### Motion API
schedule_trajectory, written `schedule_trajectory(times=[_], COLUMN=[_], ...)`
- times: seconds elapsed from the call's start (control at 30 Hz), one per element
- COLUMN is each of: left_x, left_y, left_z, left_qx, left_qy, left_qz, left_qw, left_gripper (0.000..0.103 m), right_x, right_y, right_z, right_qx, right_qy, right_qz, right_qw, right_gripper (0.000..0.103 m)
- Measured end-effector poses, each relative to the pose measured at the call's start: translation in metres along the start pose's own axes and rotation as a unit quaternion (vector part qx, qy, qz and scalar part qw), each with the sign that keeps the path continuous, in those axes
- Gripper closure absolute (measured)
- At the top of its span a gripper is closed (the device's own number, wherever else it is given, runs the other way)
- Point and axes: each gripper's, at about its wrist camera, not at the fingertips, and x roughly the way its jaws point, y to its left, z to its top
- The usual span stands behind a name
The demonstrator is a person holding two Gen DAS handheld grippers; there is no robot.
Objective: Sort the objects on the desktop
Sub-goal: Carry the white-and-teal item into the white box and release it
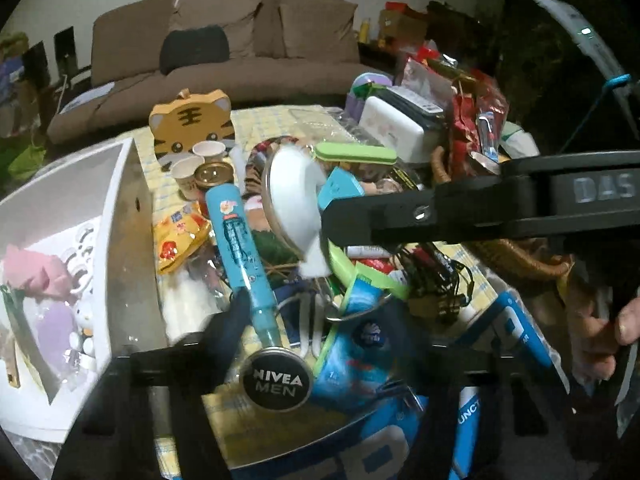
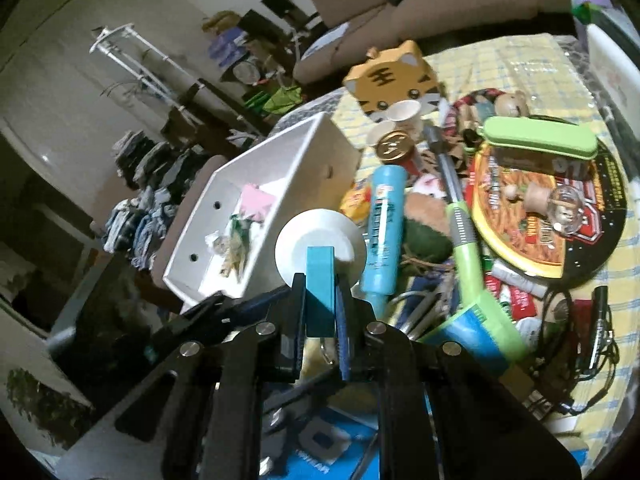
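Note:
My right gripper [image 2: 320, 304] is shut on a blue tape dispenser [image 2: 320, 280] with a white tape roll [image 2: 320, 248], held above the pile beside the white bin [image 2: 256, 184]. In the left wrist view the right gripper [image 1: 332, 220] reaches in from the right, with the dispenser [image 1: 340, 188] and white roll [image 1: 292, 196] at its tip. My left gripper [image 1: 312, 364] is low in frame, open, with a black Nivea Men tin [image 1: 276, 380] between its fingers. A blue tube [image 1: 240, 240] lies just beyond it.
The white bin [image 1: 120, 216] at left holds pink and purple toys. A tiger box [image 1: 192, 124], paper cups [image 1: 200, 156], a gold can [image 1: 214, 174], a green case [image 2: 540, 140], a round snack lid [image 2: 552, 200] and black cables [image 2: 580, 328] crowd the yellow checked tablecloth [image 2: 500, 64].

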Motion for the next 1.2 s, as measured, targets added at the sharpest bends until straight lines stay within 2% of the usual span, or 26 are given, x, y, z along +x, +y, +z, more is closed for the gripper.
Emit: schedule_trajectory(times=[0.07,0.1,0.13,0.37,0.53,0.7,0.9,1.03,1.2], left_x=[-0.001,-0.002,-0.005,-0.04,-0.073,-0.107,-0.128,-0.128,-0.14], left_y=[0.008,0.012,0.016,0.038,0.076,0.122,0.194,0.235,0.288], left_z=[-0.001,-0.001,-0.001,-0.001,0.003,-0.003,-0.024,-0.03,-0.039], left_qx=[-0.017,-0.027,-0.037,-0.048,-0.074,-0.085,-0.127,-0.151,-0.189], left_qy=[0.003,0.002,0.0,-0.022,-0.031,-0.035,-0.027,-0.017,-0.025], left_qz=[-0.012,-0.016,-0.024,-0.042,-0.048,-0.03,0.011,0.039,0.053], left_qw=[0.9998,0.9995,0.999,0.9977,0.9957,0.9953,0.9915,0.9876,0.9803], left_gripper=[0.067,0.08,0.083,0.084,0.083,0.083,0.084,0.084,0.084], right_x=[-0.002,-0.002,-0.002,0.002,0.019,0.058,0.115,0.154,0.209], right_y=[0.007,0.009,0.012,0.048,0.086,0.14,0.186,0.196,0.213], right_z=[-0.001,-0.001,-0.001,0.008,0.024,0.039,0.056,0.07,0.08], right_qx=[-0.006,-0.008,-0.01,-0.037,-0.053,-0.082,-0.1,-0.102,-0.13], right_qy=[-0.002,-0.003,-0.004,-0.01,0.001,0.022,0.044,0.061,0.1], right_qz=[0.003,0.005,0.006,0.016,0.029,0.031,0.022,-0.004,-0.032], right_qw=[1.0,1.0,1.0,0.999,0.998,0.996,0.994,0.993,0.986], right_gripper=[0.09,0.09,0.09,0.09,0.09,0.09,0.09,0.09,0.09])
